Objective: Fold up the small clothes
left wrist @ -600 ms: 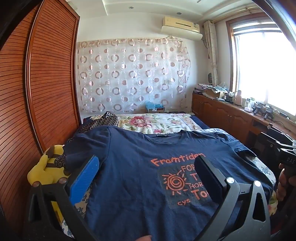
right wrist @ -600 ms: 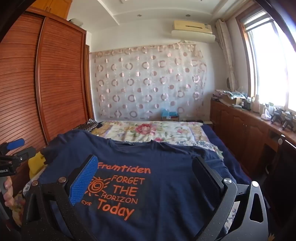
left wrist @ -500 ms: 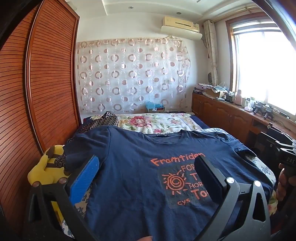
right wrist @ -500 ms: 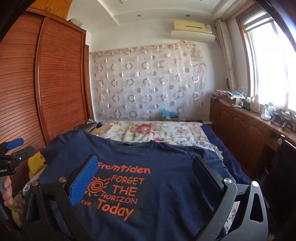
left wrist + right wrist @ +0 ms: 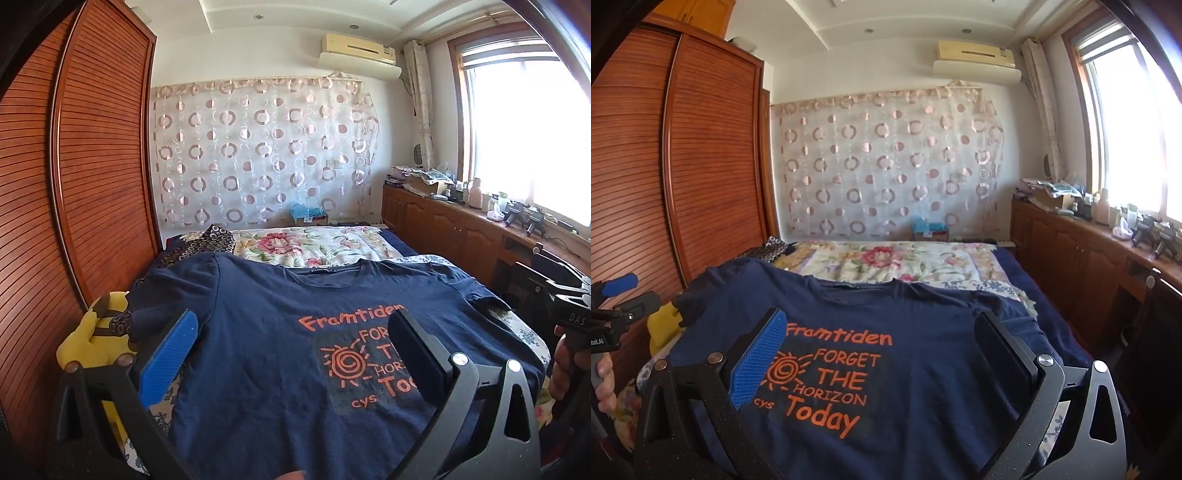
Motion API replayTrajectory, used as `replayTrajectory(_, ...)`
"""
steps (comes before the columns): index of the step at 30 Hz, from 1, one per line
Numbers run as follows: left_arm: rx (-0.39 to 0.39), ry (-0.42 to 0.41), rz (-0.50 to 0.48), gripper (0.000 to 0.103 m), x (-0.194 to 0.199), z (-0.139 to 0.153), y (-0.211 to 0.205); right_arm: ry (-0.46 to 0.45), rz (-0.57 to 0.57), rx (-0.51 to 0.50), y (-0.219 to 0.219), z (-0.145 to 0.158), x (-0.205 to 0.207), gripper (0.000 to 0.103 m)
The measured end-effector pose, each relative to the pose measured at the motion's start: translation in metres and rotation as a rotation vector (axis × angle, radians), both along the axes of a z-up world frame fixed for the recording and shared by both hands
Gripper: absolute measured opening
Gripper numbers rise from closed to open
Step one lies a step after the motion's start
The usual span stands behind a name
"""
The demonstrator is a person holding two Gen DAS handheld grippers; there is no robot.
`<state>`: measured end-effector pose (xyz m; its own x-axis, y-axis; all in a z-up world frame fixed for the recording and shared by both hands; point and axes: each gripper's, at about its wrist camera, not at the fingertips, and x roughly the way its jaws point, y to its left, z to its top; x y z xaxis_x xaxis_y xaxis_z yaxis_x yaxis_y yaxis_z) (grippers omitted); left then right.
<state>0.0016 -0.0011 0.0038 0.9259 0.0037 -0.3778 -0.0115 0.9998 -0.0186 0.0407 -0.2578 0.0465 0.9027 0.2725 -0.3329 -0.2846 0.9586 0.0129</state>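
Navy T-shirt (image 5: 280, 332) flat ahead of and beneath both wide-open, empty grippers, left gripper (image 5: 291, 349) and right gripper (image 5: 881, 350); collar farthest.

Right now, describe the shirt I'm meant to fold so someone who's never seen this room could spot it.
Start at the bed beside the slatted wooden wardrobe. Spread flat over its near end, front up, lies the navy T-shirt. Unlike the floral quilt behind it and the yellow plush toy at its left sleeve, it carries orange lettering and a spiral sun.

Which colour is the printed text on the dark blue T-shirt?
Orange, on the navy T-shirt; the right wrist view shows the whole print best.
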Motion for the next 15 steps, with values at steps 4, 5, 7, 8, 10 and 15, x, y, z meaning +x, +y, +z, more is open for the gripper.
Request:
replayTrajectory(4, 0.001, 0.001, 0.000, 0.103, -0.003, -0.002, -0.001, 0.000, 0.000, 0.000, 0.000, 0.000, 0.000, 0.103)
replayTrajectory(5, 0.002, 0.001, 0.000, 0.103, -0.003, -0.002, -0.001, 0.000, 0.001, 0.001, 0.000, 0.000, 0.000, 0.103)
replayTrajectory(7, 0.002, -0.002, 0.002, 0.103, -0.003, -0.002, -0.001, 0.000, 0.000, 0.000, 0.000, 0.000, -0.001, 0.103)
replayTrajectory(8, 0.003, -0.002, 0.002, 0.103, -0.003, 0.000, -0.002, 0.000, 0.000, 0.000, 0.000, 0.001, -0.001, 0.103)
replayTrajectory(10, 0.001, -0.005, 0.002, 0.103, -0.003, 0.001, -0.002, -0.001, 0.000, 0.002, 0.000, 0.001, -0.001, 0.103)
replayTrajectory(15, 0.003, -0.008, 0.001, 0.103, -0.009, 0.008, -0.003, -0.001, 0.000, 0.001, 0.000, 0.001, -0.001, 0.103)
